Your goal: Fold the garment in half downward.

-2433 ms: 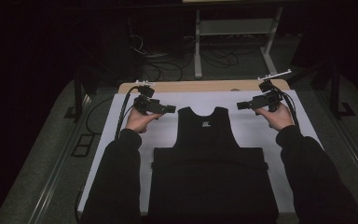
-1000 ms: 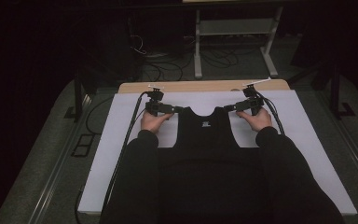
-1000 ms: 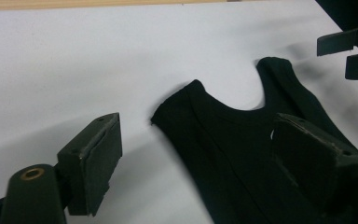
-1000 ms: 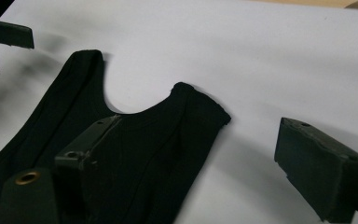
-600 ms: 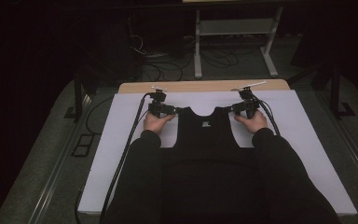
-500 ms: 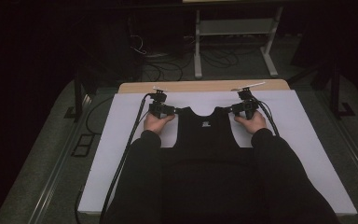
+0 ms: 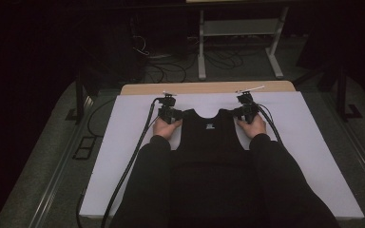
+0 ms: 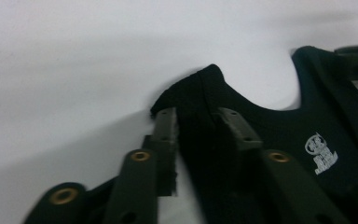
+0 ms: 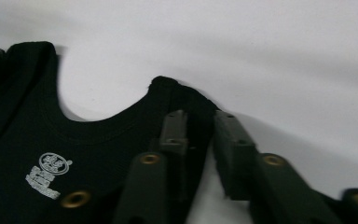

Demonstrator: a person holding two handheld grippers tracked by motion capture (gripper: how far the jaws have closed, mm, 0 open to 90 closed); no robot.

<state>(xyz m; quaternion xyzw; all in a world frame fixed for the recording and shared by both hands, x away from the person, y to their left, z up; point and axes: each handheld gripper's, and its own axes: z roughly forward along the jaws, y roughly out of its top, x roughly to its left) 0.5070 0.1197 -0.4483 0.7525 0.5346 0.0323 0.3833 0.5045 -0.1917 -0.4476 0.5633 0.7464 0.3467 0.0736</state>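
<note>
A black sleeveless top (image 7: 212,137) lies flat on a white-covered desk (image 7: 123,128), its neckline toward the far edge, a small white logo (image 8: 321,156) printed just below the neck. A person's hands reach in from below, each holding a hand-held gripper at one shoulder strap. The left hand-held gripper (image 8: 200,128) has its jaws spread on either side of the left strap (image 8: 200,88), not yet pinching it. The right hand-held gripper (image 9: 200,128) likewise straddles the right strap (image 9: 177,93), jaws apart. To do this step well, both should probably close on both fabric layers at matching points near the strap tips, so that the garment lifts evenly without twisting.
</note>
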